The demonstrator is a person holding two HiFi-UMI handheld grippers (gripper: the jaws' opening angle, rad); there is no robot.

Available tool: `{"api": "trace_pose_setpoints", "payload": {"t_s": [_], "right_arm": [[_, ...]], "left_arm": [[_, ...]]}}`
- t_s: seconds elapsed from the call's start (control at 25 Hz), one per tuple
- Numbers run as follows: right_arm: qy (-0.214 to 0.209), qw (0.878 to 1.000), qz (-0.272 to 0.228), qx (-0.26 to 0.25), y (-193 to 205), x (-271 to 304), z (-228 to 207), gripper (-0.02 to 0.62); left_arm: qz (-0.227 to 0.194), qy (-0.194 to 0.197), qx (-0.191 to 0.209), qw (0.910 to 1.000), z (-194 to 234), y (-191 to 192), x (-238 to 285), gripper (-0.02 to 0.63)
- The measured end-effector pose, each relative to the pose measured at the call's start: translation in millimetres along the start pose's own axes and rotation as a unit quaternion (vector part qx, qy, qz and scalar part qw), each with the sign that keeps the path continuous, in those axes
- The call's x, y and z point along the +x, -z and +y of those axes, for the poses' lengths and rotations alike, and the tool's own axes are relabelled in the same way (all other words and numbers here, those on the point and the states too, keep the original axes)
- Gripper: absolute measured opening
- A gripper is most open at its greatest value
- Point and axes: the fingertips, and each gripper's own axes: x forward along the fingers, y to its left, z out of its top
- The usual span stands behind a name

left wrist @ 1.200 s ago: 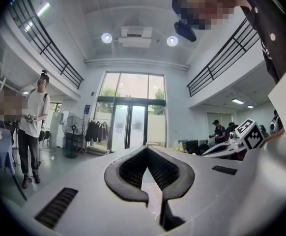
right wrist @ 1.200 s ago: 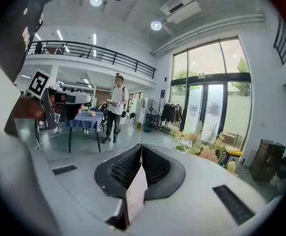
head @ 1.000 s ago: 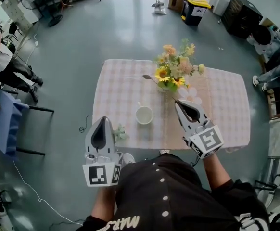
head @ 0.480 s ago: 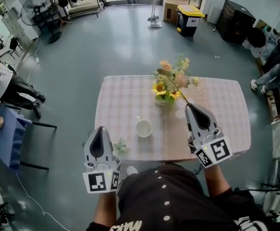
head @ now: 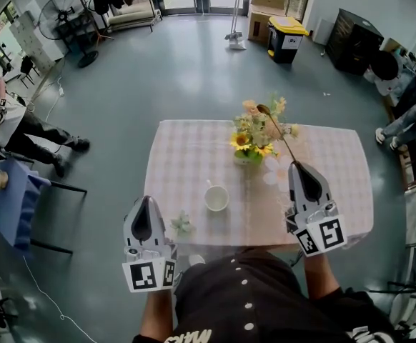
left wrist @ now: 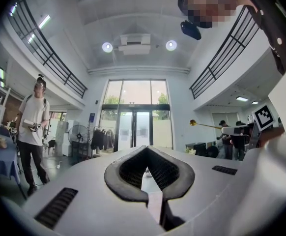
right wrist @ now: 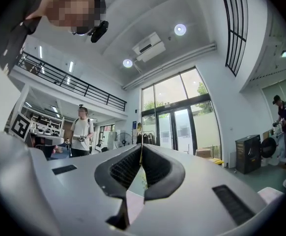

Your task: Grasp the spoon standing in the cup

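Observation:
The white cup [head: 216,198] stands empty on the checked tablecloth [head: 186,156], left of centre. My right gripper [head: 296,165] is shut on the handle of the spoon [head: 276,131], which it holds up in the air over the table's right half. The spoon's bowl reaches in front of the flowers. In the right gripper view the thin handle [right wrist: 141,146] runs up from between the closed jaw tips. From the left gripper view the spoon [left wrist: 204,125] shows at the right, level. My left gripper [head: 144,201] is shut and holds nothing, at the table's front left edge.
A vase of yellow and pink flowers [head: 254,131] stands mid-table behind the cup. A small flower sprig [head: 181,224] lies near the front left edge. A blue chair [head: 11,195] and a standing person [head: 8,123] are to the left; seated people are at the far right.
My right gripper has lifted the spoon and moved right, away from the cup. The spoon now points up past the flowers instead of leaning left. The left gripper stays put.

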Motion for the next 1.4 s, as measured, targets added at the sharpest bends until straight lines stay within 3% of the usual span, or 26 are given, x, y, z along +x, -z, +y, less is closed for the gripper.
{"api": "trace_pose_setpoints", "payload": {"t_s": [1.4], "right_arm": [[-0.008,1.000,0.019,-0.013,8,-14,2,0.005]], "left_arm": [[0.004,-0.002,-0.002,1.0000,-11,-1,-11,0.017]]}}
